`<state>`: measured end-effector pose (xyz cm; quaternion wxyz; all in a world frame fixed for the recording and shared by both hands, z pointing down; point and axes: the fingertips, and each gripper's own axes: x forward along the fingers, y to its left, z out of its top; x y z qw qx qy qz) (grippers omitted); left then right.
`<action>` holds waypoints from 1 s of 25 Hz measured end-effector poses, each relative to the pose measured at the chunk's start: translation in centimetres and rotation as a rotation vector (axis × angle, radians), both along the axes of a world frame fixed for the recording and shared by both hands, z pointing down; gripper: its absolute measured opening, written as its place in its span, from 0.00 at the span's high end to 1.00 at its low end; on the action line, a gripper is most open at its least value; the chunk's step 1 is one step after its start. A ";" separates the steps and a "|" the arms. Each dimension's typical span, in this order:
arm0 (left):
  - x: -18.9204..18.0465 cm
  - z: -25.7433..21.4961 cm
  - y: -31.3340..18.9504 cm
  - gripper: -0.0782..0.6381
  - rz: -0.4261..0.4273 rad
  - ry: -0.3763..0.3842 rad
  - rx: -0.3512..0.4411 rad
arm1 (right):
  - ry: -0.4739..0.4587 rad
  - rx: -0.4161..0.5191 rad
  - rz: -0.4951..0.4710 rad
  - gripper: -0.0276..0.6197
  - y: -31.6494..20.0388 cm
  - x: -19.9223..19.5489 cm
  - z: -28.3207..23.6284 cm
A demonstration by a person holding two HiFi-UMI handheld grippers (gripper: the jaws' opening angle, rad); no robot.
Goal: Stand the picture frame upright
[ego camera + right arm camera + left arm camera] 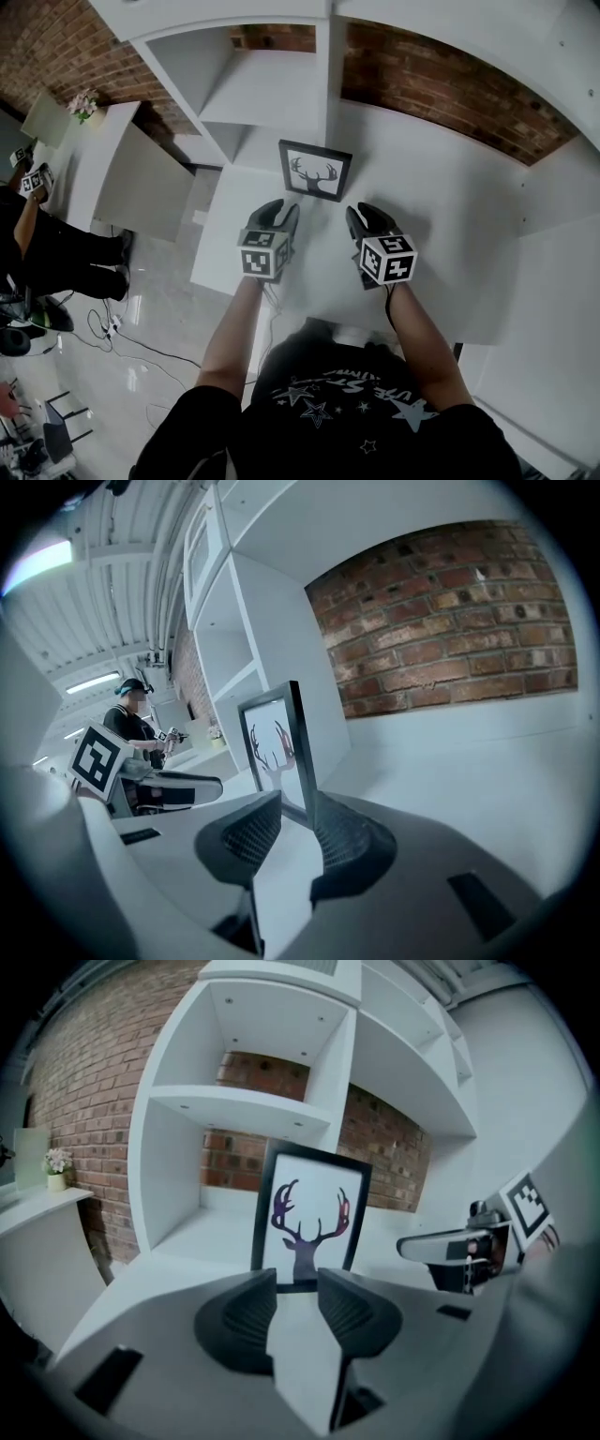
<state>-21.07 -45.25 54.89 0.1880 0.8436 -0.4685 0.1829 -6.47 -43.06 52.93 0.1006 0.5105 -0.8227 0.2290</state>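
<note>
One frame [315, 171] stands; only head view shows forearms [230, 328].

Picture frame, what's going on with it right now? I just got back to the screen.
The picture frame with the antler print stands upright on the white table, in front of the shelf unit. A person holds the left gripper and right gripper just short of it, one at each side. Both grippers point at it with jaws apart and nothing between them, so neither is gripping the frame.
</note>
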 end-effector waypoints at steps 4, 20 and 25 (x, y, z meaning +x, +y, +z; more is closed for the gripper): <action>0.9 -1.6 2.2 0.72 -0.038 -0.014 0.017 | -0.014 0.014 -0.040 0.81 1.3 0.6 -1.3; 7.7 -5.8 11.1 0.83 -0.115 -0.035 0.110 | -0.052 0.090 -0.172 0.89 8.1 5.3 -4.4; 9.7 -6.2 14.1 0.85 -0.143 -0.028 0.122 | -0.071 0.098 -0.216 0.91 10.4 6.9 -4.9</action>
